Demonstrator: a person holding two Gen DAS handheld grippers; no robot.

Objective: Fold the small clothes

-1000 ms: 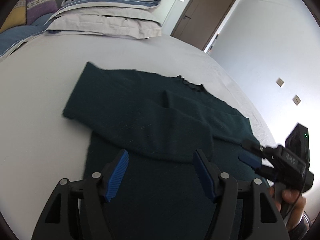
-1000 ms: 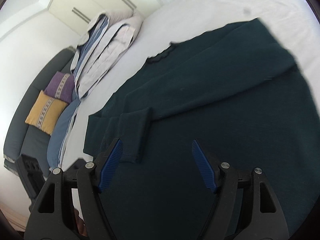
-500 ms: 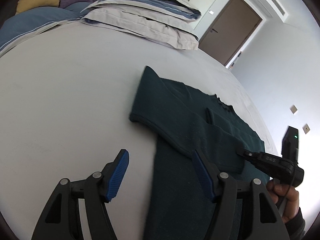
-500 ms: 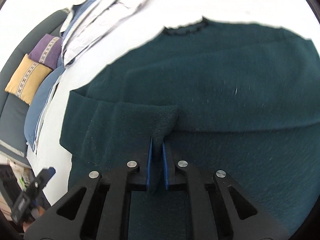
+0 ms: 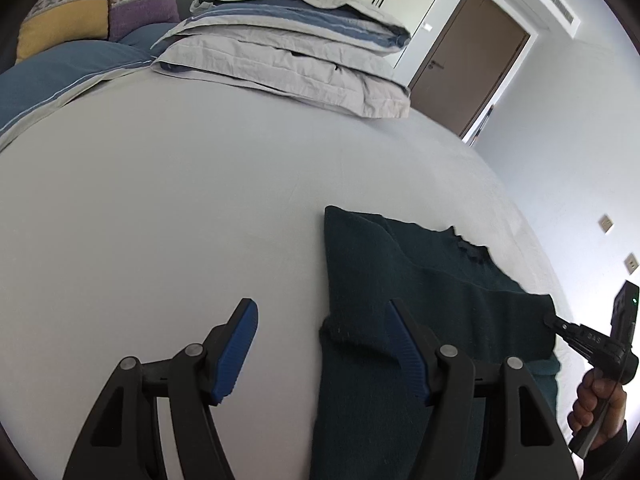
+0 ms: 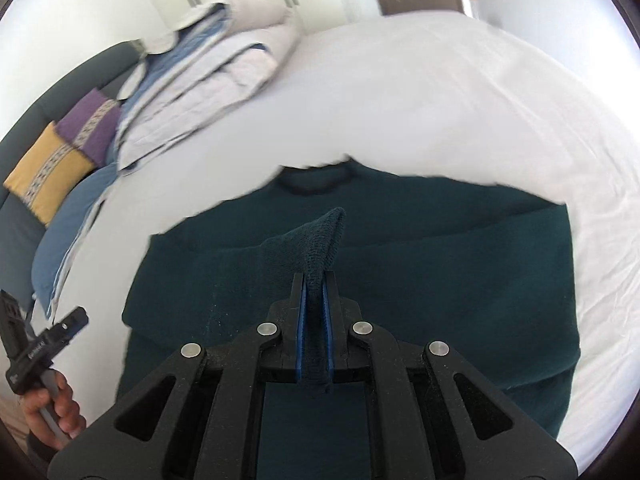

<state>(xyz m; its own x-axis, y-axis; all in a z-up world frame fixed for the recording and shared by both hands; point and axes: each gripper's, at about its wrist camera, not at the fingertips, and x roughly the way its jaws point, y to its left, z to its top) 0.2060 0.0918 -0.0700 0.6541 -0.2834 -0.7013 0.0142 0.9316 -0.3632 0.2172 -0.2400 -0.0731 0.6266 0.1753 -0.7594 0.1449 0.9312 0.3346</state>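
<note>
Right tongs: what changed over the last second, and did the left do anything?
The right tongs went from open above the sweater to shut on its sleeve cuff, now lifted off the body. The left tongs stayed open and empty but swung off the sweater toward its edge, so one pad is now over bare sheet. The sweater's body lies where it was.

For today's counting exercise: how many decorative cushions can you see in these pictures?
2. A yellow cushion and a purple cushion sit side by side on the dark sofa beyond the bed. More may be hidden outside the views.
</note>
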